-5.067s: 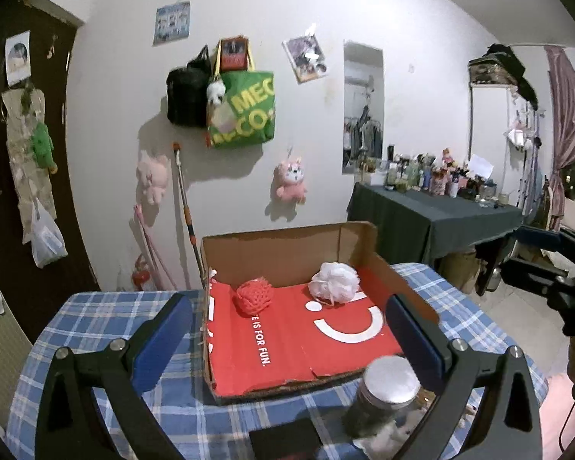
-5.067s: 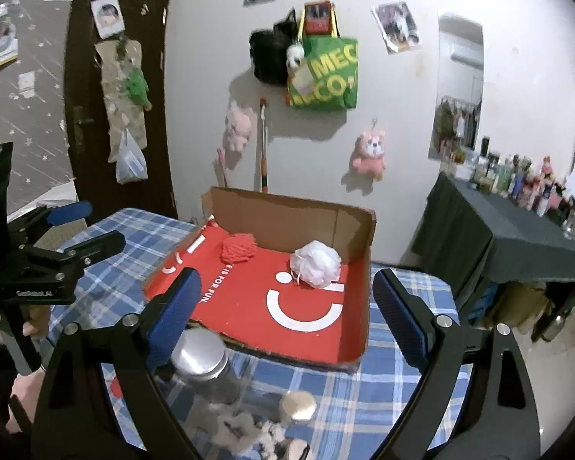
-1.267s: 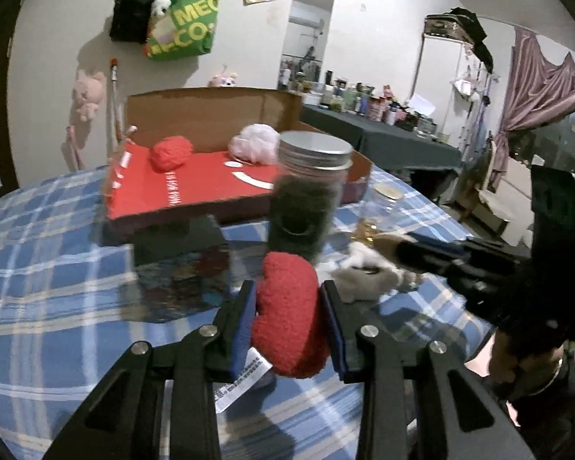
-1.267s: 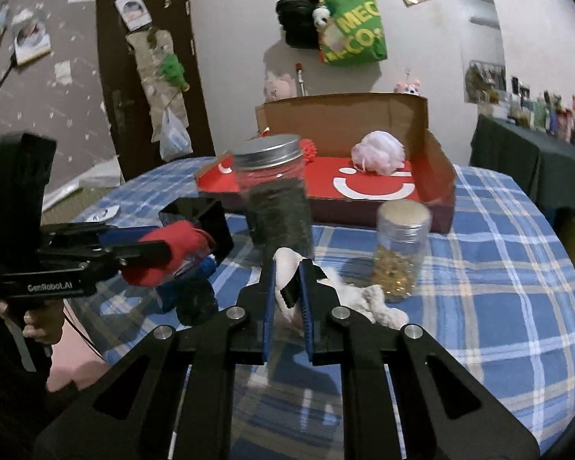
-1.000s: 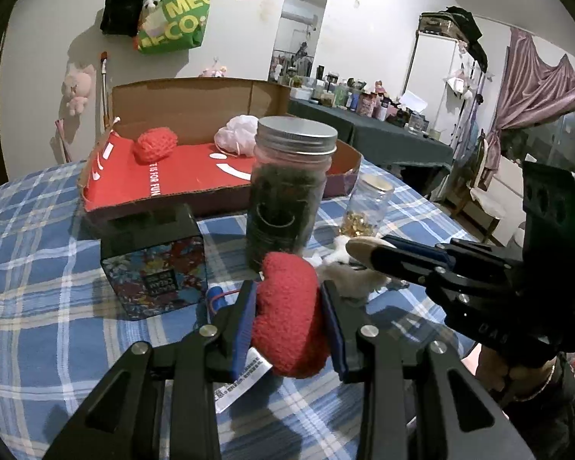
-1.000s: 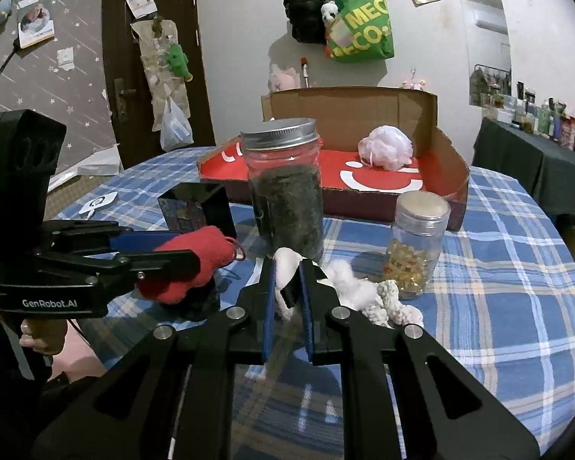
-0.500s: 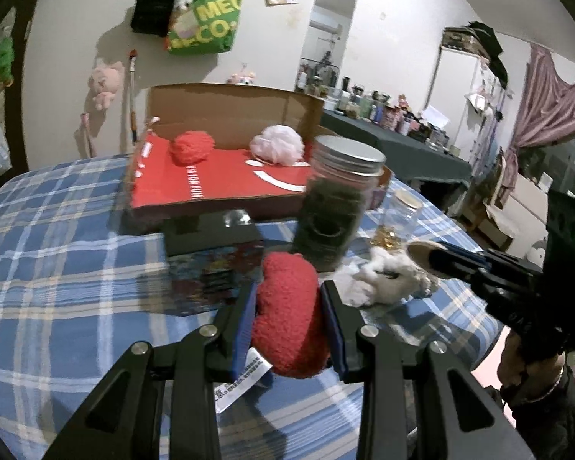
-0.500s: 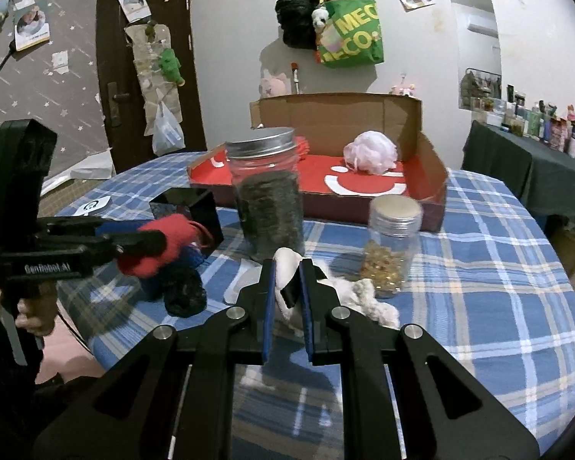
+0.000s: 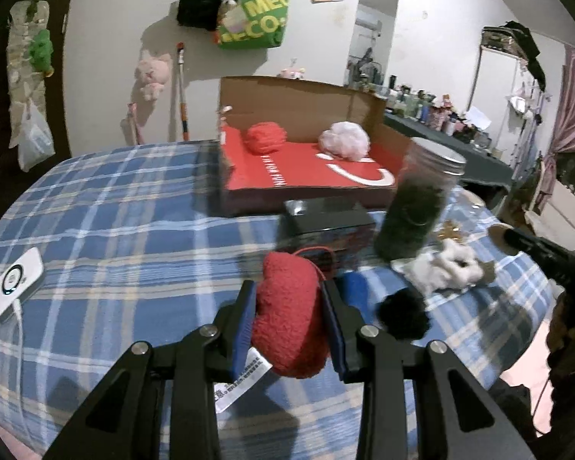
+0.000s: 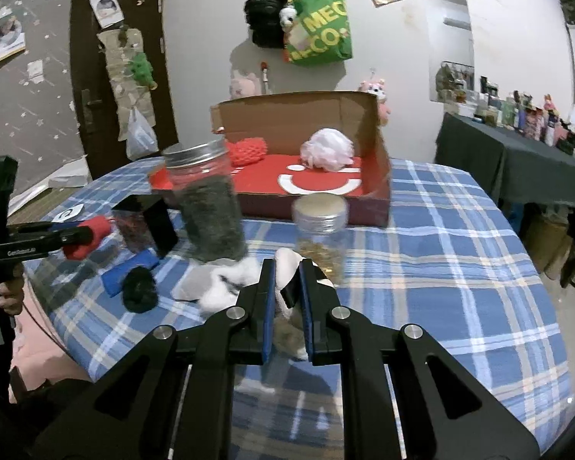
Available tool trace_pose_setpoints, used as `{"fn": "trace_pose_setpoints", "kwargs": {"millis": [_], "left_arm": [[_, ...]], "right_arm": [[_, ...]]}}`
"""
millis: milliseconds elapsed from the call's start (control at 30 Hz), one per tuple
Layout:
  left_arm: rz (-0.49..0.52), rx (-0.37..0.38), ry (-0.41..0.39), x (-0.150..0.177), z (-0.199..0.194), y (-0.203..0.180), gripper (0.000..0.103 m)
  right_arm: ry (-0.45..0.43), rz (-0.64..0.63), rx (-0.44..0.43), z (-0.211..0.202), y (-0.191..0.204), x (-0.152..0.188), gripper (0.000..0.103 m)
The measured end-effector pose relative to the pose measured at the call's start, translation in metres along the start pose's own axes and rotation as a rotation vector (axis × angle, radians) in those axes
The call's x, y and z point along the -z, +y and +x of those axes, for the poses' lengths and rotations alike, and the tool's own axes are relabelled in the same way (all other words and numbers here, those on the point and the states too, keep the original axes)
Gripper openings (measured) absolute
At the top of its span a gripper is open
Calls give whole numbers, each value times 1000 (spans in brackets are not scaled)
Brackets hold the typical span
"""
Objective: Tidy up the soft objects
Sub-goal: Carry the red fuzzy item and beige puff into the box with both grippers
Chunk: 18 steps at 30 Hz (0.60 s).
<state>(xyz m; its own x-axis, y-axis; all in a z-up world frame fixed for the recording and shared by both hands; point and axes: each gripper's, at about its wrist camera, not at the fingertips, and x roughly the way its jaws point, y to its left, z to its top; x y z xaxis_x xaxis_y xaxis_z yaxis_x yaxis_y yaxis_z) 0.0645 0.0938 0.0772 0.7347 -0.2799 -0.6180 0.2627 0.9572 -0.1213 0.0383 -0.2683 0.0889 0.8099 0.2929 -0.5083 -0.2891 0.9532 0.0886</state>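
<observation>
From the left wrist view, the left gripper (image 9: 289,308) has its jaws clamped on a red plush (image 9: 289,312), tag dangling at about 7 o'clock. A second ago the tall jar (image 9: 418,207) stood dead ahead of it; now the jar has slid off to 2 o'clock and open checked worktop (image 9: 115,222) fills the middle, so the hand has swung left. The cardboard box (image 9: 306,176) sits at 12 o'clock, already holding a red puff (image 9: 264,137) and a pale pink puff (image 9: 345,141). A black pompom (image 9: 404,314) lies just beside the jaws at 3 o'clock.

From the right wrist view, the right gripper (image 10: 287,291) has its jaws pressed together on a white plush (image 10: 287,264), and it hangs a bit looser off the cloth than before. The small jar (image 10: 320,226) is right behind it at 12 o'clock, with the box further back.

My read: both soft things are picked up and on their way, and the box looks like the drop spot. Nothing is released yet, and the pompom is still waiting.
</observation>
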Motion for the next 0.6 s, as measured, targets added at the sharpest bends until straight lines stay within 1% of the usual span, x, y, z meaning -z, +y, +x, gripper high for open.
{"fn": "trace_pose_setpoints", "kwargs": {"millis": [133,267,333,467,600], "left_arm": [[-13,-15,7,-2,5,19,36],[5,-23,13,-8,15,28,36],[19,-9,16,-12,21,32,36],[43,21,21,-25,32,38,36],[42,67,16,-43,39,46,36]], "right_arm": [[11,31,10,0,-17,-1,11],[23,53,23,3,-32,-5,11],[30,58,26,6,-39,-9,11],[53,67,6,17,-53,-19,11],[76,88,-33,31,-67,-33,11]]}}
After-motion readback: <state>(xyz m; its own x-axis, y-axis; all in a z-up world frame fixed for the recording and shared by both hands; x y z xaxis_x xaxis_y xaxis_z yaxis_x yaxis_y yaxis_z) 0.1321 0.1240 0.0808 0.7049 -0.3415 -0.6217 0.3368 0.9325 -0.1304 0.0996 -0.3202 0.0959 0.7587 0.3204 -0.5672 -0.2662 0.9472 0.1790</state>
